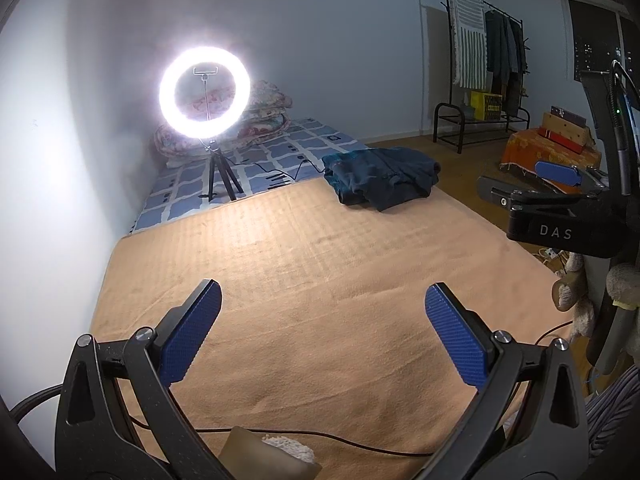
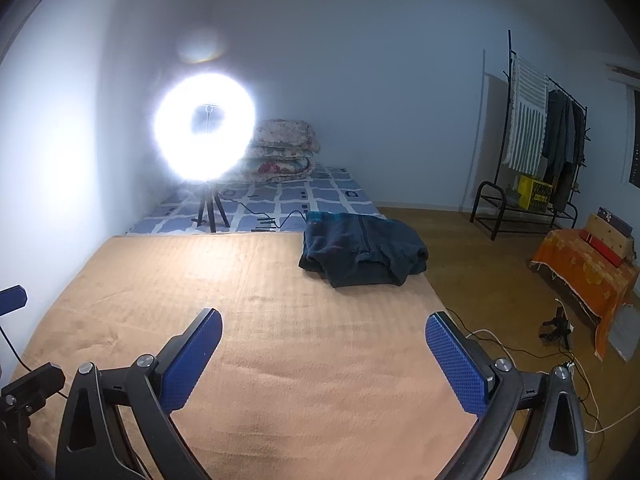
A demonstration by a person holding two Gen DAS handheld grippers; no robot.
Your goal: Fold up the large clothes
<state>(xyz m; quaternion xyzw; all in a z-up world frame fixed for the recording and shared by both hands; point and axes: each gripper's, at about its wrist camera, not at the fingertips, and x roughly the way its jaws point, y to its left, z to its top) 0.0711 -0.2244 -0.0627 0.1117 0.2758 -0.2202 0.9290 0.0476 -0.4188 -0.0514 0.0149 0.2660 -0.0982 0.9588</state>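
The left gripper (image 1: 323,300) and right gripper (image 2: 324,330) are hovering spread wide, empty; dark folded clothes (image 2: 362,250) are lying on the orange blanket (image 2: 280,320).

Your left gripper (image 1: 324,300) hangs over the near part of the orange blanket (image 1: 304,264), fingers (image 1: 192,332) spread wide with nothing between them. Your right gripper (image 2: 324,332) is level beside it, over the same blanket's near right side, fingers equally wide apart and empty.
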